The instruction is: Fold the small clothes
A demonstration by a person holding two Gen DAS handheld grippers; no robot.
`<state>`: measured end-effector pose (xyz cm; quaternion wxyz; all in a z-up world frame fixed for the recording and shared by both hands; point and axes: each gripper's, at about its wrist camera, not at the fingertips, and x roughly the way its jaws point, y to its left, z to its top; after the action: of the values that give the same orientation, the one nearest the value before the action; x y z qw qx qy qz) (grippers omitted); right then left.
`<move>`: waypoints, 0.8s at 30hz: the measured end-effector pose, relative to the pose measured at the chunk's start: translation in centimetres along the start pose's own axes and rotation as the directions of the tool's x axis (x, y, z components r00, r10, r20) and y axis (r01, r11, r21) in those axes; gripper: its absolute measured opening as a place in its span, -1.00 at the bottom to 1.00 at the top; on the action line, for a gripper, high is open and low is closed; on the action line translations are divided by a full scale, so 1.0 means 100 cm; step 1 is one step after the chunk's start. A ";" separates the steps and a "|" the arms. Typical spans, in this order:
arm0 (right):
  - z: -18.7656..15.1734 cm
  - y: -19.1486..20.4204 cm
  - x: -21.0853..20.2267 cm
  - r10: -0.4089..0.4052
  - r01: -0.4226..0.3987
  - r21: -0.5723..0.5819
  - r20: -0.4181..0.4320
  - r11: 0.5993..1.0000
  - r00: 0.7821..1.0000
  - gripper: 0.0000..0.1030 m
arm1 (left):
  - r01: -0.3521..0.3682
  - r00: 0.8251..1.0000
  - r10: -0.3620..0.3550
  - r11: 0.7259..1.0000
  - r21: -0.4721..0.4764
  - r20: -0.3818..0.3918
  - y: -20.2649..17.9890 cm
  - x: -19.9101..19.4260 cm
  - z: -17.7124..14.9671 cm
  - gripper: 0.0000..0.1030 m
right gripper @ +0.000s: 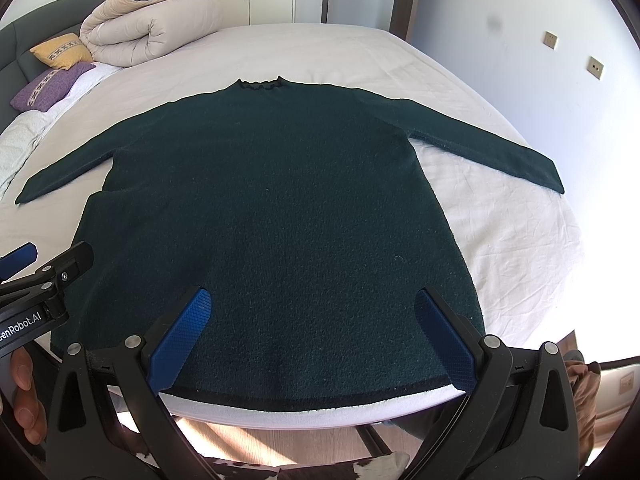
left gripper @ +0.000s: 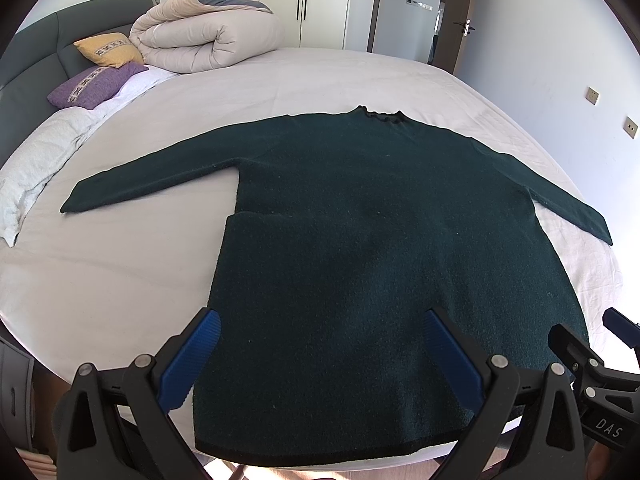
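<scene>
A dark green long-sleeved sweater (left gripper: pixel 360 240) lies flat on the white bed, collar away from me, hem at the near edge, both sleeves spread out sideways. It also shows in the right wrist view (right gripper: pixel 272 208). My left gripper (left gripper: pixel 320 320) is open and empty, hovering above the sweater's lower left part near the hem. My right gripper (right gripper: pixel 314 300) is open and empty above the lower right part of the hem. Each gripper shows at the side of the other's view: the right one (left gripper: pixel 592 340) and the left one (right gripper: pixel 44 264).
The white bed sheet (left gripper: pixel 120 272) surrounds the sweater. A rolled beige duvet (left gripper: pixel 200 36), a yellow pillow (left gripper: pixel 108 50) and a purple pillow (left gripper: pixel 92 86) lie at the headboard, far left. A wall (right gripper: pixel 540 20) runs along the right. Wood floor (right gripper: pixel 280 440) lies below the bed's near edge.
</scene>
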<state>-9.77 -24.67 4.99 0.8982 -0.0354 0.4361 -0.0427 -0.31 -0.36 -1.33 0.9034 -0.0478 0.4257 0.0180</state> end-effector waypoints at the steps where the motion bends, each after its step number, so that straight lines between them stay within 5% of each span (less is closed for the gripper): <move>1: -0.001 0.000 0.000 -0.001 0.001 -0.001 0.000 1.000 1.000 1.00 | 0.001 1.000 -0.001 1.000 -0.001 -0.001 0.001 0.000 0.000 1.00; 18: 0.004 0.013 0.015 -0.017 0.016 -0.029 -0.043 0.999 0.999 1.00 | 0.033 0.999 -0.033 0.998 -0.048 -0.004 0.021 0.016 0.001 1.00; 24: 0.016 0.016 0.023 0.002 -0.003 -0.025 -0.039 1.000 0.999 1.00 | 0.088 0.996 -0.089 0.987 -0.131 -0.004 0.058 0.027 0.012 1.00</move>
<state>-6.99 -23.27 4.04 0.8889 -0.0453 0.4543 -0.0367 1.92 5.51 -3.05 0.8961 -0.1259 0.4256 0.0055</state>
